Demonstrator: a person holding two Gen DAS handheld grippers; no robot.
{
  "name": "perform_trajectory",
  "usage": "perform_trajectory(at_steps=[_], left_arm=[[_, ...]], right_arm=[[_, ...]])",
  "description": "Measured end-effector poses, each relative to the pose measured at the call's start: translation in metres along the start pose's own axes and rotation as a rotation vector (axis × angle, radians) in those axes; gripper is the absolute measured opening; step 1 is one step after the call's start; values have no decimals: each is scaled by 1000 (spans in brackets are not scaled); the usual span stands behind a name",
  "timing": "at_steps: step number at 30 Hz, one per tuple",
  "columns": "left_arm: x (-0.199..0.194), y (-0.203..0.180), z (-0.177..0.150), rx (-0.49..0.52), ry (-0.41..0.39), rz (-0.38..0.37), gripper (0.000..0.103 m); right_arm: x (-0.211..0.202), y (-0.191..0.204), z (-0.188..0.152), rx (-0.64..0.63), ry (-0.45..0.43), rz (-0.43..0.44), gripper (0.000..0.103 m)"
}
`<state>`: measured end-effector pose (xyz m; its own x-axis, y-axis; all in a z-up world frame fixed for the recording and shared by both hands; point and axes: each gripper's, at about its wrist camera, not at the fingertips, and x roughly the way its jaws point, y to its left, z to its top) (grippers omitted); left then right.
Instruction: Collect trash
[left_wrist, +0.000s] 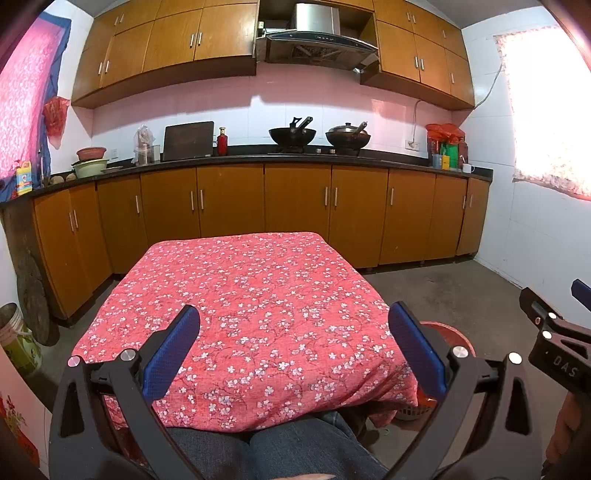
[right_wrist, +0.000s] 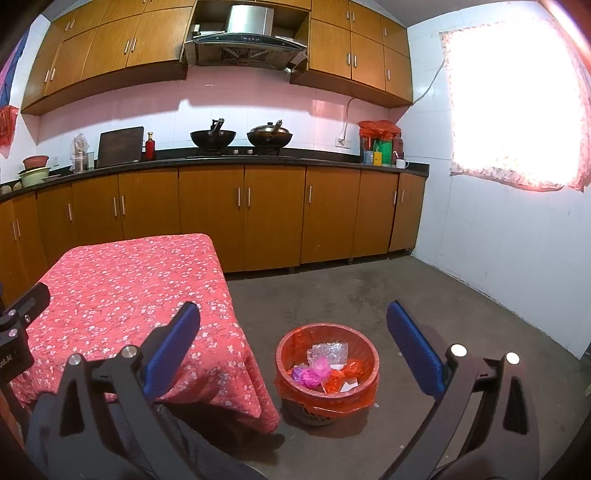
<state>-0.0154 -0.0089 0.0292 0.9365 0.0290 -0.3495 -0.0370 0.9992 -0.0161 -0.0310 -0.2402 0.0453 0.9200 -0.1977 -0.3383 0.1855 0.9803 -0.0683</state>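
You hold the left gripper (left_wrist: 295, 343) and right gripper (right_wrist: 293, 343) wide open and empty, apparently finished, since the trash (right_wrist: 325, 369) lies in the bin (right_wrist: 295, 373) beside the table's (right_wrist: 122, 280) near right corner.

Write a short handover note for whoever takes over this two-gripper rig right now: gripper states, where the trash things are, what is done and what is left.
Left gripper: open, empty, held over the table with the red floral cloth.
Right gripper: open, empty, aimed towards the floor beside the table.
Round basket lined with a red plastic bag: on the floor by the table's right corner, holding crumpled pink, purple, red and clear wrappers.
Done: no trash shows on the cloth; what is visible is in the basket.
Left: tiny pale specks on the floor near the basket may need checking.
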Motion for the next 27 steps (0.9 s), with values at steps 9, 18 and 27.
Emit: perform_trajectory(at_steps=[9,18,27], left_arm=[[0,0,0,-1,3,-1,101],[0,-1,-1,2,5,-3,101],[-1,-1,-1,1,6,-2,101]], right_arm=[[1,0,1,9,6,2,99],[2,-1,1,9,7,2,99],[2,-2,1,10,7,2,99]])
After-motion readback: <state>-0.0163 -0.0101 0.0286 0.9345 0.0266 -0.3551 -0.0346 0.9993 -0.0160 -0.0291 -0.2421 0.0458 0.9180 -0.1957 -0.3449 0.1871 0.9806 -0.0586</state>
